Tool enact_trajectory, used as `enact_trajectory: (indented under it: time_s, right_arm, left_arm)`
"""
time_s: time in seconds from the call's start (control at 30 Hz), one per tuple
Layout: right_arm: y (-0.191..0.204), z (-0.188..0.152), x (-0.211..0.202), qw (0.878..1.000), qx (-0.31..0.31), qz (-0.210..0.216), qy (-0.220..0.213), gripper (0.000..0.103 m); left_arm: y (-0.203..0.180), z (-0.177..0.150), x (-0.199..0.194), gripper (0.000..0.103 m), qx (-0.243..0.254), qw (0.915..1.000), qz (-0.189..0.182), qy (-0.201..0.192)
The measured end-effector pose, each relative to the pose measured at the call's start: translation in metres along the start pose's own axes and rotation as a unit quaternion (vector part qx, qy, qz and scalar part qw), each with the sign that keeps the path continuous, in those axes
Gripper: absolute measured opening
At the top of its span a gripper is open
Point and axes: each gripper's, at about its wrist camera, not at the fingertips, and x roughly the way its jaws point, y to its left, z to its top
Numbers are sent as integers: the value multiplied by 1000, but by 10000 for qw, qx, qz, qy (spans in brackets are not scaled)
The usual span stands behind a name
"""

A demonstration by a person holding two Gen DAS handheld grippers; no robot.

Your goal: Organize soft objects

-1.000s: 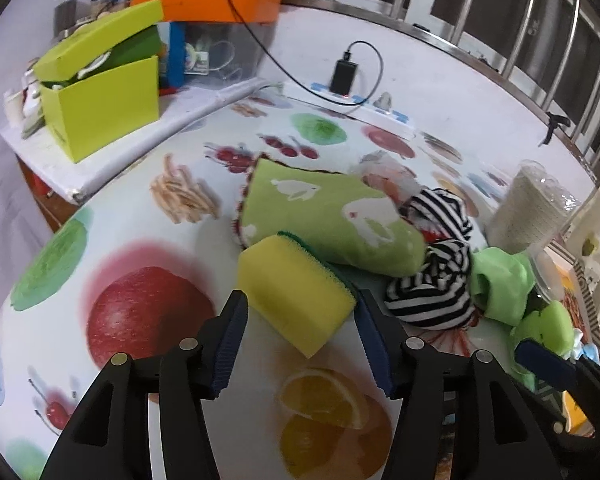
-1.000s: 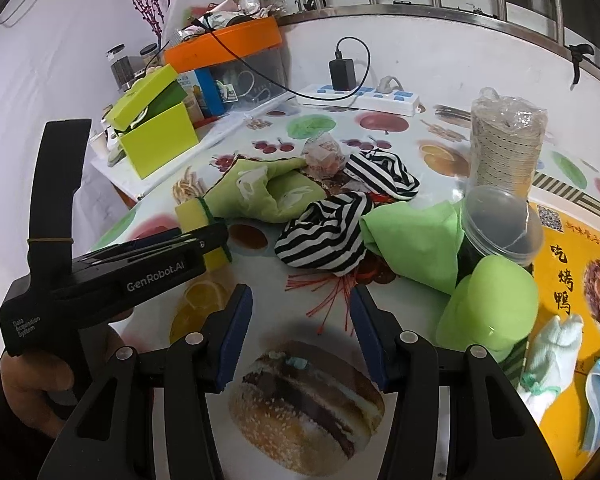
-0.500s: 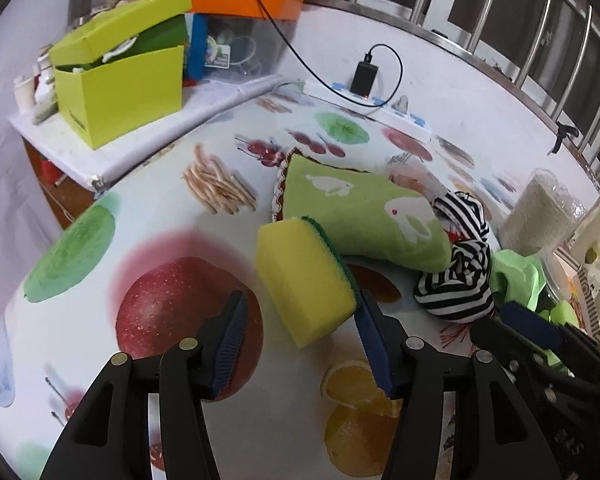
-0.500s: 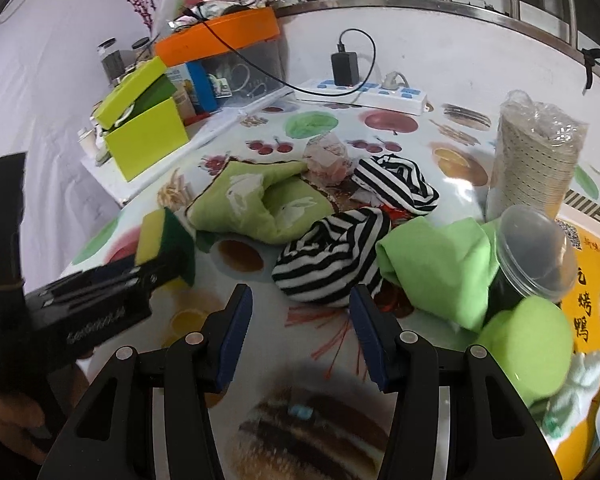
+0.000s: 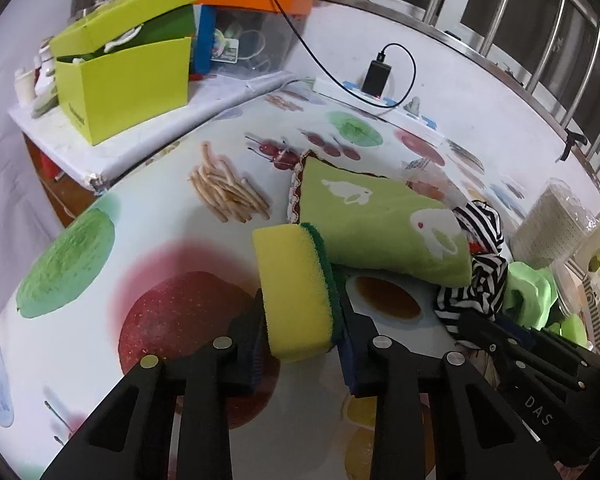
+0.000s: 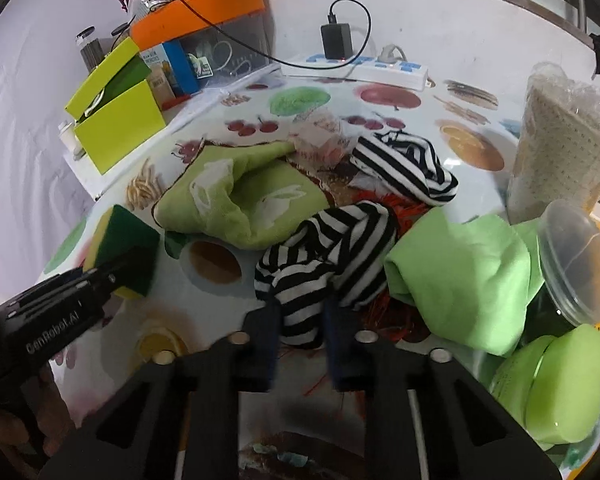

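Observation:
A yellow sponge (image 5: pixel 296 292) with a dark green scrub side stands tilted on the fruit-print table (image 5: pixel 100 320). My left gripper (image 5: pixel 300 320) is closing on it, and both pads press its sides. The sponge (image 6: pixel 120 248) and the left gripper (image 6: pixel 112 276) also show in the right wrist view. My right gripper (image 6: pixel 302 324) is closing on the near fold of a black-and-white striped cloth (image 6: pixel 328 264), which sits pinched between the pads. A green rabbit-print cloth (image 5: pixel 380 224) lies just beyond the sponge. A light green cloth (image 6: pixel 460 272) lies right of the striped one.
A second striped piece (image 6: pixel 408 164) lies farther back. A wrapped stack of paper cups (image 6: pixel 560 128), a clear plastic cup (image 6: pixel 576 256) and a green round pad (image 6: pixel 568 380) crowd the right. A lime box (image 5: pixel 124 76), an orange-lidded bin (image 5: pixel 252 4) and a power strip (image 6: pixel 360 66) stand behind.
Both grippers have gone from wide open to closed. The left one now squeezes the sponge, which has tipped up. The right one moved forward and down onto the striped cloth.

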Motion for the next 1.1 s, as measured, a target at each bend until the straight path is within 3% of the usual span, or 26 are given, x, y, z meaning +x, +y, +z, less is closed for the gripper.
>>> enact_trajectory:
  time_s: [0.57,1.1]
  right_arm:
    - [11,-30,-57,9987,-152,390,-281,9]
    - [22,-52,-131,9941,-415,326,-946,9]
  left_arm:
    - [-6,-20,-36,27,248,9996,-56,-156]
    - [-40,-46,-90,27,774,9953,-468,-355]
